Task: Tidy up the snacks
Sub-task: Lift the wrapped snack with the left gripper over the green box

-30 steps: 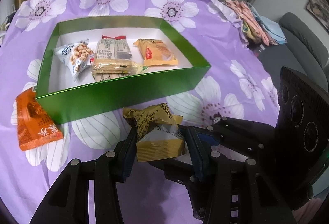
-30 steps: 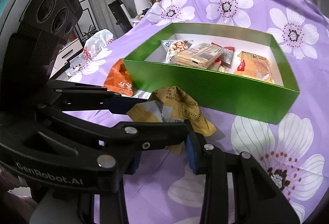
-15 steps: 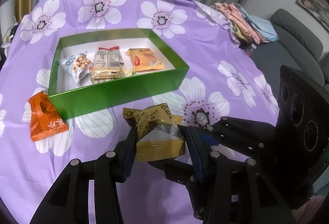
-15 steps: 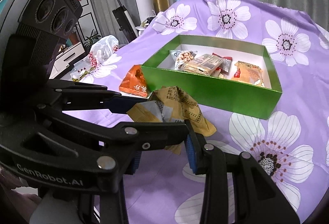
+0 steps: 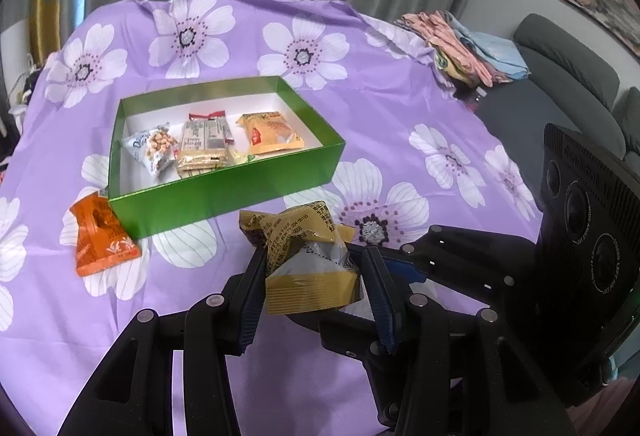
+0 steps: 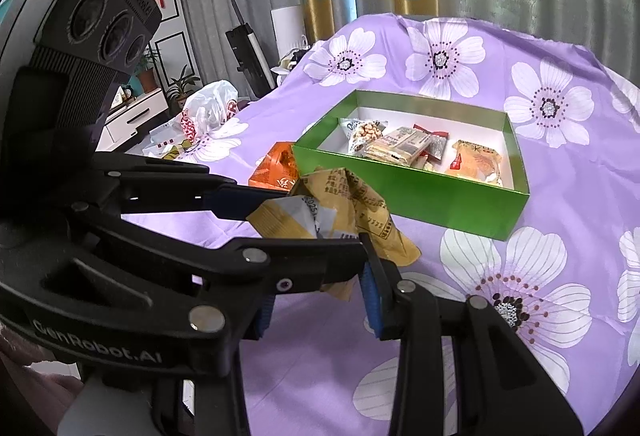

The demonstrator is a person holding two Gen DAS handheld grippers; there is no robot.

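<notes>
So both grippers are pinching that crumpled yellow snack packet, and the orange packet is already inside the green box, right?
Not quite. The orange packet lies on the purple cloth outside the green box, against its corner, as the left wrist view shows. Both grippers do hold the yellow snack packet.

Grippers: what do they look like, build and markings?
Both are black plastic linkage frames with silver rivets and ribbed blue pads. Left gripper and right gripper each carry a black, ribbed three-lens camera block. White "GenRobot.AI" lettering marks the left gripper's frame. No cables visible.
</notes>
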